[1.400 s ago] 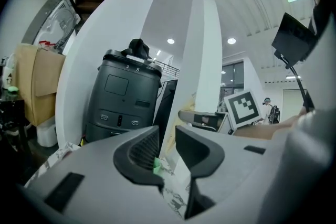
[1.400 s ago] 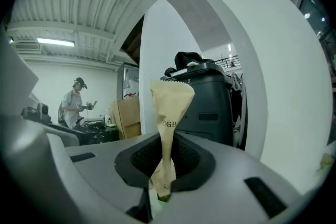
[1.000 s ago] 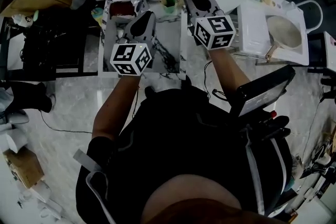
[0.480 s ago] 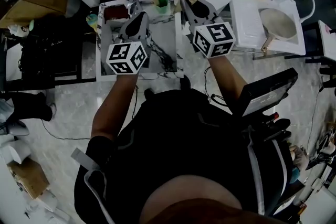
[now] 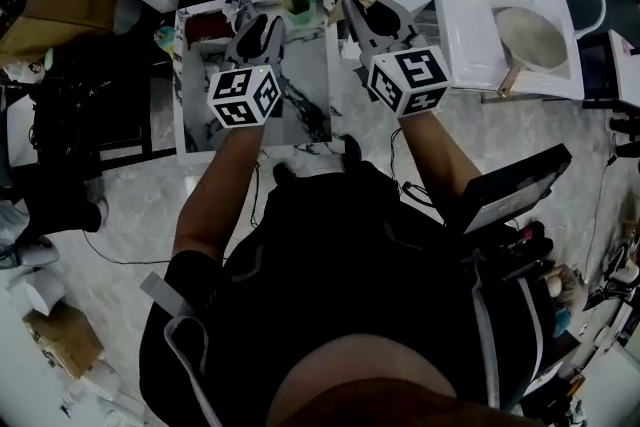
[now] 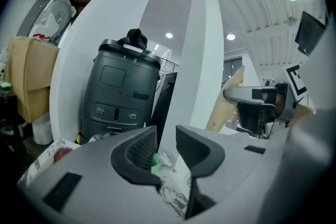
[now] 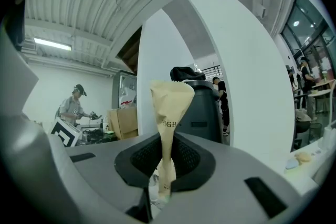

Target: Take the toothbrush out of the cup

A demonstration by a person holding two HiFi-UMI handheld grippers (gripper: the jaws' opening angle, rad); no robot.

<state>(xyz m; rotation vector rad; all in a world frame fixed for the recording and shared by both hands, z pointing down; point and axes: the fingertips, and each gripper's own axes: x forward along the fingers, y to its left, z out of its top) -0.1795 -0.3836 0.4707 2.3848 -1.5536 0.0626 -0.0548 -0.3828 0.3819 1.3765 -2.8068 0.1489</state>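
Two grippers hovering over a marbled tray (image 5: 310, 80).
Left gripper (image 6: 166, 147) is opening its empty jaws; right gripper (image 7: 166, 157) is clamping a paper-wrapped toothbrush (image 7: 170, 105).

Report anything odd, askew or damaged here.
Only the tan paper sleeve pinched in the right gripper: it is creased and twisted narrow at the grip, flaring wide above. Nothing looks spilled or broken on the marble tabletop.
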